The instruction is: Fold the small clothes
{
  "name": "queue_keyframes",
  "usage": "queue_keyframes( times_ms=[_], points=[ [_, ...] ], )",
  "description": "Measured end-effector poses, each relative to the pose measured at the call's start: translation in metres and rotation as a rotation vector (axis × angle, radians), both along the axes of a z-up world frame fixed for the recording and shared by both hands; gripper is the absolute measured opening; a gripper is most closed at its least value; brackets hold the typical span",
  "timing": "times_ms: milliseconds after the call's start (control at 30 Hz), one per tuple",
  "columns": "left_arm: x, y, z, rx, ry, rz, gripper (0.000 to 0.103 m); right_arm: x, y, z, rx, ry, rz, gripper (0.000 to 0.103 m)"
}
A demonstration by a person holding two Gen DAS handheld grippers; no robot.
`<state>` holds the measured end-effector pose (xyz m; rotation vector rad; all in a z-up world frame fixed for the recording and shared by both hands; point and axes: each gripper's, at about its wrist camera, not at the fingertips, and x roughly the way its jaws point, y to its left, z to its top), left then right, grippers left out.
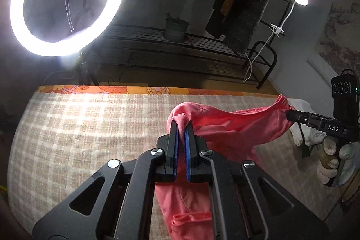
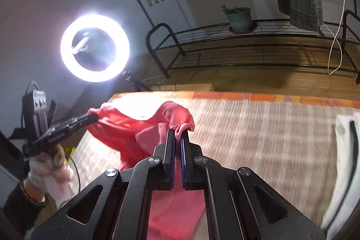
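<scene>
Left gripper (image 1: 182, 122) is clamped tight on a bunched corner of the pink garment (image 1: 227, 125), blue pads pressed close with the cloth poking out past the tips. Right gripper (image 2: 177, 132) has its jaws pinched just as narrowly on another gathered edge of the same piece. Between the two the fabric sags in a loose swag, lifted above the checked cover (image 1: 78, 123) of the bed, the rest of it hanging down under the tongs. Seen from the left wrist, the right gripper sits well off to the side, gloved hand (image 1: 337, 156) wrapped on its handle. Beyond the orange patterned edge (image 1: 108, 89) glows the ring light (image 1: 67, 1), with a black wire rack (image 2: 247, 46) and potted plant (image 2: 239, 17) behind, and a white folded item (image 2: 344, 163) at the right of the bed
</scene>
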<state>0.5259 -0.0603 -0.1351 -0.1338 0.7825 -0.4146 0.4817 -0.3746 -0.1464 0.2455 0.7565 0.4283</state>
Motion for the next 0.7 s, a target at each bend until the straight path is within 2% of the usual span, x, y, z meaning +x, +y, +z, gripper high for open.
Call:
queue_keyframes(
  times_ms=[200, 400, 567, 700],
  points=[
    [-0.075, 0.0, -0.009, 0.035, 0.005, -0.044, 0.003, -0.069, 0.012, -0.004, -0.002, 0.008, 0.026, 0.003],
    [-0.142, 0.008, -0.03, 0.059, 0.025, -0.041, 0.003, -0.134, 0.031, -0.02, -0.056, 0.026, 0.053, 0.002],
    [-0.178, 0.002, -0.045, 0.104, 0.016, -0.051, 0.003, -0.17, 0.04, -0.031, -0.118, 0.032, 0.053, 0.002],
    [-0.201, 0.0, -0.053, 0.161, -0.021, -0.064, 0.003, -0.195, 0.049, -0.038, -0.178, 0.023, 0.05, 0.002]
  ],
)
